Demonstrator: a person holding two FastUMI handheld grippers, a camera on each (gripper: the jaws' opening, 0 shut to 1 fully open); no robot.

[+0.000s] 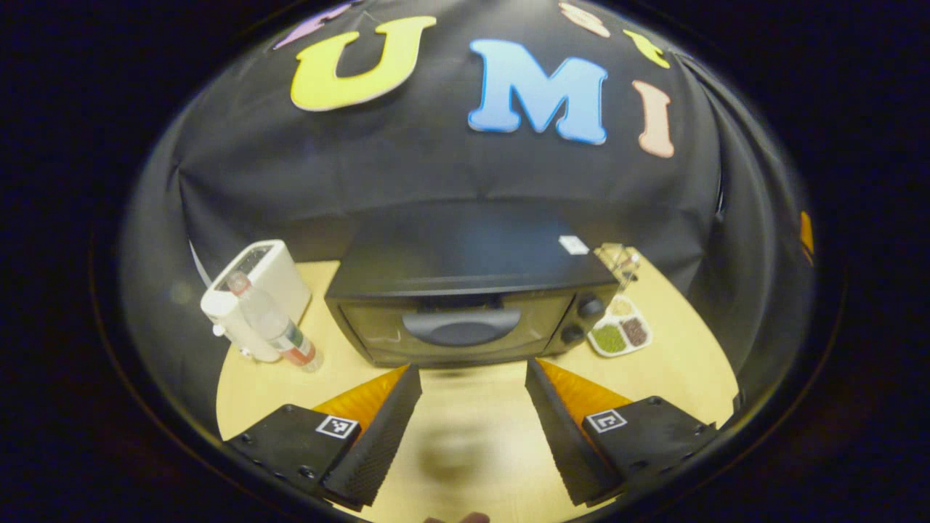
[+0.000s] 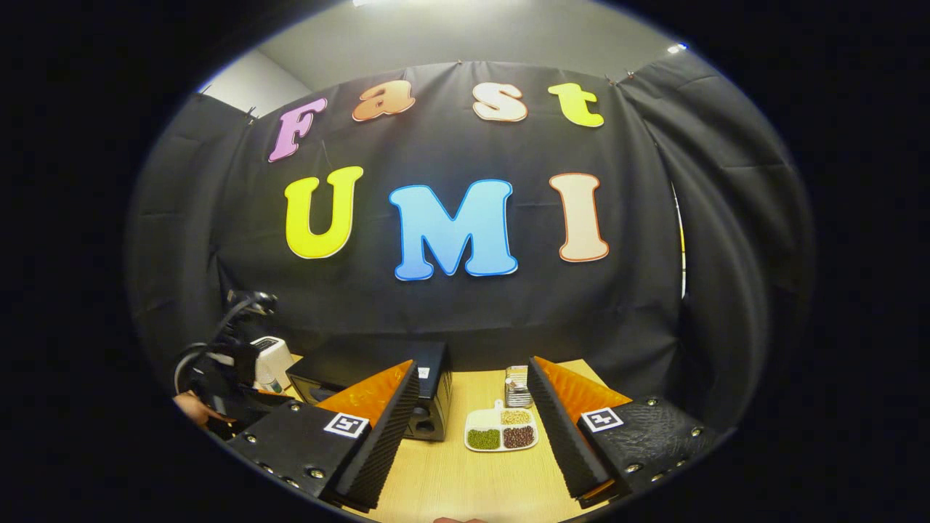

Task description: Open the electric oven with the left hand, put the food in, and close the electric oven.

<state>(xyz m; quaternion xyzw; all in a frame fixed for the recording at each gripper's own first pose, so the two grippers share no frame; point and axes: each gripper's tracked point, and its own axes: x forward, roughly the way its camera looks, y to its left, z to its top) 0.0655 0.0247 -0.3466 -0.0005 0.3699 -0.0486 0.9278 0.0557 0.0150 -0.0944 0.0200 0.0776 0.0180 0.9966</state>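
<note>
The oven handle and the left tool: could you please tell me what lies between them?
Nothing: in the left gripper view, bare table separates the open left tool from the closed oven and its handle.

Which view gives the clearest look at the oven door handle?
The left gripper view: the oven faces the camera, its door shut, with the handle centred just above the open left gripper. The right gripper view catches the oven partly behind a finger; its handle is hidden.

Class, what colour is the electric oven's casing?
Black; the boxy electric oven shows best in the left gripper view.
</note>
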